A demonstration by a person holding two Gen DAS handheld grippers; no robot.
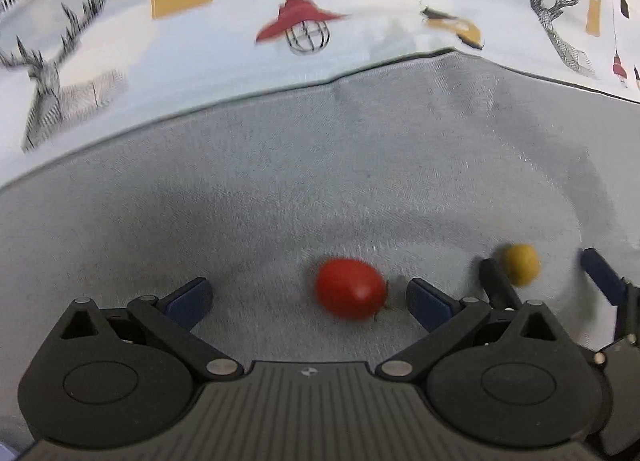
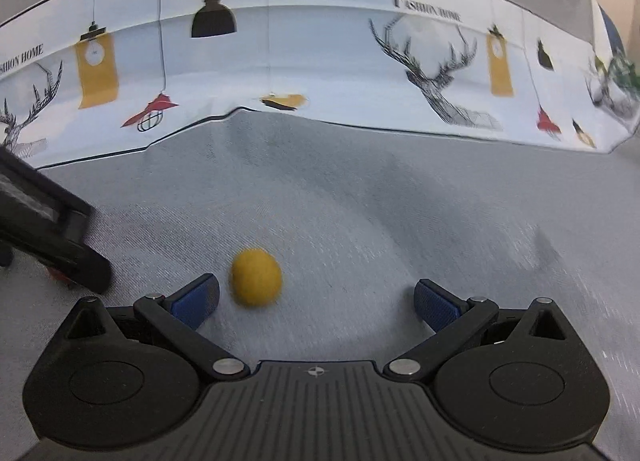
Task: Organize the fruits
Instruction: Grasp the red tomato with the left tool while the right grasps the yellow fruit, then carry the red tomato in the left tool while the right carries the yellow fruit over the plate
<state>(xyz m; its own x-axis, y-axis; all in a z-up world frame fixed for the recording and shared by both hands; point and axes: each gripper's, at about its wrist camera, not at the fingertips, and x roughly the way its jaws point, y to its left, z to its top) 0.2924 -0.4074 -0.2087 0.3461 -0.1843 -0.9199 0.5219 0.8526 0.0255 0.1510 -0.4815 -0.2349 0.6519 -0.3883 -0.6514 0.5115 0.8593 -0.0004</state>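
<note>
**Both grippers spread wide over two small fruits on grey cloth**

Left gripper [image 1: 308, 299], black with blue finger pads [image 1: 188, 299], hangs low over the grey woven cloth [image 1: 320, 165] with its jaws spread apart and nothing between them touching either pad. A glossy red oval fruit [image 1: 350, 288], like a small tomato, lies on the cloth in the gap, toward the 3 o'clock pad and just beside it; the blur makes contact impossible to judge.

At 3 o'clock in the left wrist view a small matt yellow round fruit [image 1: 519, 264] sits between the two blue-tipped fingers of the right gripper [image 1: 548, 281]. In the right wrist view that right gripper [image 2: 316, 301] is likewise spread wide, and the yellow round fruit [image 2: 256, 278] rests on the cloth near the 9 o'clock pad [image 2: 196, 301], apart from the other pad. The dark body of the left gripper [image 2: 48, 229] enters at 9 o'clock.

Beyond the cloth, at 12 o'clock, stands a white printed backdrop [image 2: 320, 61] with line-drawn stag heads, yellow clocks and black and red hanging lamps. It reads "FASHION HOME" at upper right; the same words, partly cut off, show at the left edge.
</note>
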